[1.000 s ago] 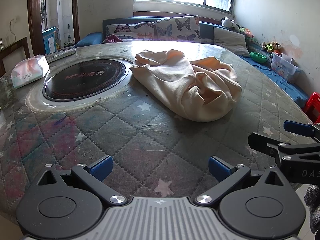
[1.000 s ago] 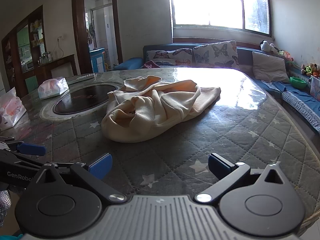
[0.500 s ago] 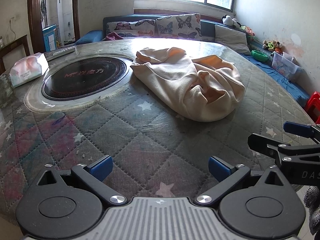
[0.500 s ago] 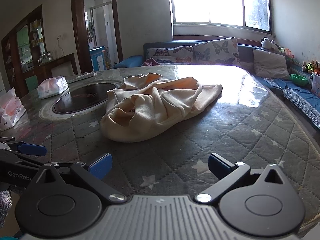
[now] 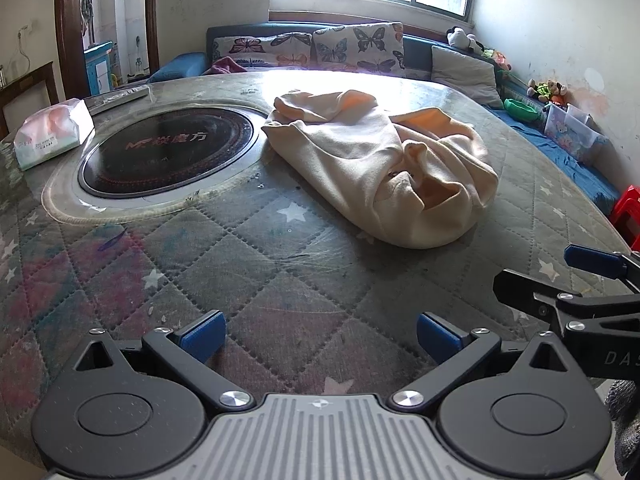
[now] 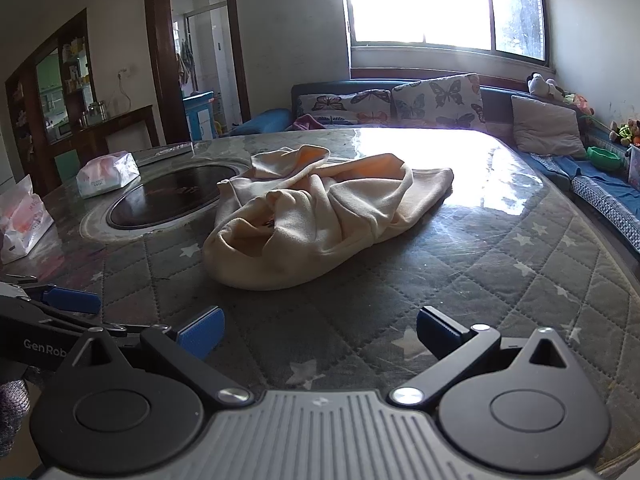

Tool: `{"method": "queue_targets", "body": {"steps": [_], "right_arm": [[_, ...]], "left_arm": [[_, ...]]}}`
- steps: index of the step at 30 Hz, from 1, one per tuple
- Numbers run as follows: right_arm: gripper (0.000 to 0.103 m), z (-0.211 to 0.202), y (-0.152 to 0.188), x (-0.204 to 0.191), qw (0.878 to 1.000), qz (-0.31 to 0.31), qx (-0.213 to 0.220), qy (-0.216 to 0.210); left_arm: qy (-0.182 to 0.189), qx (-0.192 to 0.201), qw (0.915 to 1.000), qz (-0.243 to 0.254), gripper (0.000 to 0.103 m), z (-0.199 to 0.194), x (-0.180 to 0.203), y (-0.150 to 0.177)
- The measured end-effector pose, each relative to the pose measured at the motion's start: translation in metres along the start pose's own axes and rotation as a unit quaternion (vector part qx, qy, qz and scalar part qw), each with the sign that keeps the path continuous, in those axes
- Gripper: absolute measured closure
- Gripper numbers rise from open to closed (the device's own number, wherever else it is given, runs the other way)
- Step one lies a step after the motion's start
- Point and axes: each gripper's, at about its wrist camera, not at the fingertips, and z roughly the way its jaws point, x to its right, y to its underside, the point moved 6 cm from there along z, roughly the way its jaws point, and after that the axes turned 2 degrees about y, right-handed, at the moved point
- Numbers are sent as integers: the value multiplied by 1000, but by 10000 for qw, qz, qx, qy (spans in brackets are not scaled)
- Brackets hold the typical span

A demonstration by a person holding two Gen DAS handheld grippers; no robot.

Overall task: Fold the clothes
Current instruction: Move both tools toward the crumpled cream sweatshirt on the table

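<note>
Cream-coloured and soft, one garment [image 5: 384, 168] lies crumpled in a heap on the tabletop [image 5: 280, 280], just to the right of the single round black cooktop [image 5: 168, 152] set into the surface, with one edge lying at the cooktop's pale rim. The fabric looks like fleece or knit, bunched into rounded folds with an opening showing a warmer peach inside. In the right wrist view the same garment [image 6: 320, 216] sits near the tabletop's middle, beyond the fingers.

Two grippers are in view. The left gripper [image 5: 318, 338] has its two blue-padded fingers spread wide apart, holding nothing and poised over bare quilting, well short of the garment. The right gripper [image 6: 318, 334] is likewise spread wide, empty, and apart from the cloth. Each shows at the edge of the other's view.

Quilted fabric covers the tabletop in a diamond stitch dotted with pale stars, under a glossy clear sheet that glares beneath the window [image 6: 440, 4]. One soft pack of tissues [image 5: 52, 132] rests left of the cooktop; one white plastic bag [image 6: 20, 220] lies at the far left edge. Two butterfly-print cushions [image 5: 312, 50] lean on the blue sofa behind.
</note>
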Motion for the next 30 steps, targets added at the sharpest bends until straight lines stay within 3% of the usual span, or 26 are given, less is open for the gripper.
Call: {"method": "queue_targets", "body": {"steps": [30], "right_arm": [[0, 18, -16, 2, 9999, 66, -76, -57]], "left_arm": [[-7, -108, 9999, 17, 0, 15, -6, -19]]}}
